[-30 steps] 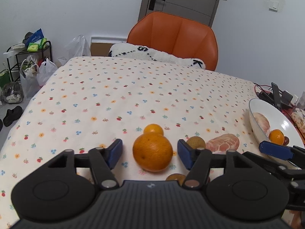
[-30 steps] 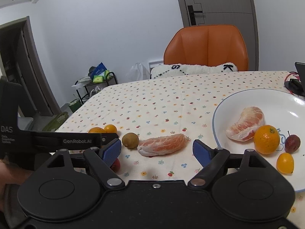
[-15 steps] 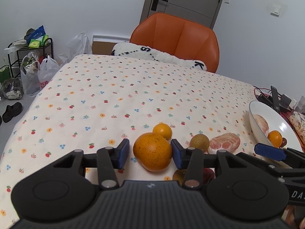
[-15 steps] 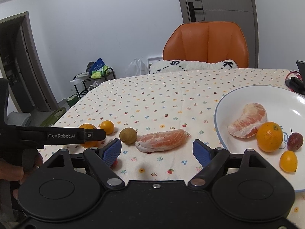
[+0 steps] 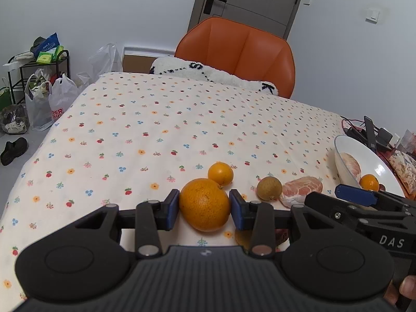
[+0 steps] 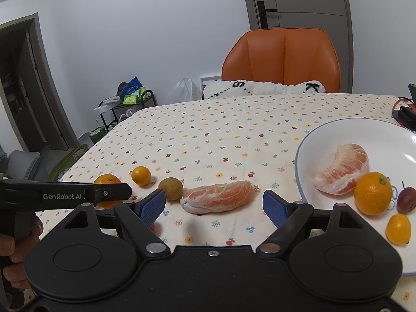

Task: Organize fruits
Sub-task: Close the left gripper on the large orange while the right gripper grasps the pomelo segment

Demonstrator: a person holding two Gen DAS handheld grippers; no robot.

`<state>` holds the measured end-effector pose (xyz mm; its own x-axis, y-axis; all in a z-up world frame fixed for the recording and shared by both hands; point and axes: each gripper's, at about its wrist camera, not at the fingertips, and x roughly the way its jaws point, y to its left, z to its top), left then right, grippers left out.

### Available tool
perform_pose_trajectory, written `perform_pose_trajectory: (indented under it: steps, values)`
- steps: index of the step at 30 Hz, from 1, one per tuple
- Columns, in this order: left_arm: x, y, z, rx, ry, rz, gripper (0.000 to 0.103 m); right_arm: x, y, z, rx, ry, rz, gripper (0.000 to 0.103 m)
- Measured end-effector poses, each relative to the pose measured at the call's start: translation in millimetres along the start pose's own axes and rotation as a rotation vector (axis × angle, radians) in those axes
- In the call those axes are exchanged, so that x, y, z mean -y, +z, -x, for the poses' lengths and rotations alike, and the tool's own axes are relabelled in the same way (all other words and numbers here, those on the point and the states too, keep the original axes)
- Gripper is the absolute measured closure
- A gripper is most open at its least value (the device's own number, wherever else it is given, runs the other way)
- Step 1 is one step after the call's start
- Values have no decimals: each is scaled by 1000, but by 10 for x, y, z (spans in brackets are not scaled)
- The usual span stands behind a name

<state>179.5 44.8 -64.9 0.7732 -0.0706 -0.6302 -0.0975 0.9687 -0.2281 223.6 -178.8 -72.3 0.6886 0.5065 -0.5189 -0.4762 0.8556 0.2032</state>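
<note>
Two views. From the left wrist, "DAS" reads white on the right gripper (image 5: 356, 195), which crosses the lower right, and "PER" in red shows on a plastic bag (image 5: 61, 98) on the floor. The left gripper (image 5: 204, 209) now has its blue pads pressed on both sides of the large orange (image 5: 204, 208); half a second ago a slight gap remained. On the table (image 5: 156, 130) near its front edge lie one small orange (image 5: 220, 173), one brown fruit (image 5: 269, 188) and one peeled pomelo segment (image 5: 301, 187). The white plate (image 5: 340, 153) sits at the right edge.

From the right wrist, "GenRobot.AI" is printed on the left gripper (image 6: 114, 191). The right gripper (image 6: 214, 205) hangs wide open over the pomelo segment (image 6: 218, 196), gripping nothing. The plate (image 6: 338, 130) holds four fruits: one pomelo segment, one orange, one small yellow fruit, one dark red fruit.
</note>
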Motion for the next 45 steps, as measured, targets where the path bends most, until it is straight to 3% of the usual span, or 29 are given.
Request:
perform_pose_trajectory:
  steps: [22, 31, 32, 36, 38, 39, 40, 43, 45]
  values:
    - [-74, -17, 132, 14, 9, 5, 63, -81, 30, -122, -13, -35, 64, 24]
    - [-93, -27, 163, 16, 7, 5, 63, -136, 33, -198, -19, -71, 143, 39]
    - [-91, -25, 166, 17, 7, 5, 63, -142, 35, -187, -15, -65, 152, 45]
    - [-89, -20, 199, 24, 9, 6, 64, -110, 62, -157, -12, -51, 125, 52]
    - [-84, -14, 215, 29, 11, 1, 64, -77, 79, -118, -1, -47, 108, 61]
    - [-80, -8, 221, 30, 12, 0, 64, -64, 93, -98, 2, -49, 101, 78]
    - [-80, 1, 228, 32, 11, 1, 64, -50, 109, -81, 6, -53, 97, 84]
    - [-76, 19, 225, 34, 15, 1, 64, -28, 133, -111, -29, -44, 78, 83]
    - [-79, 15, 222, 32, 16, -2, 64, -52, 131, -115, -27, -61, 87, 66]
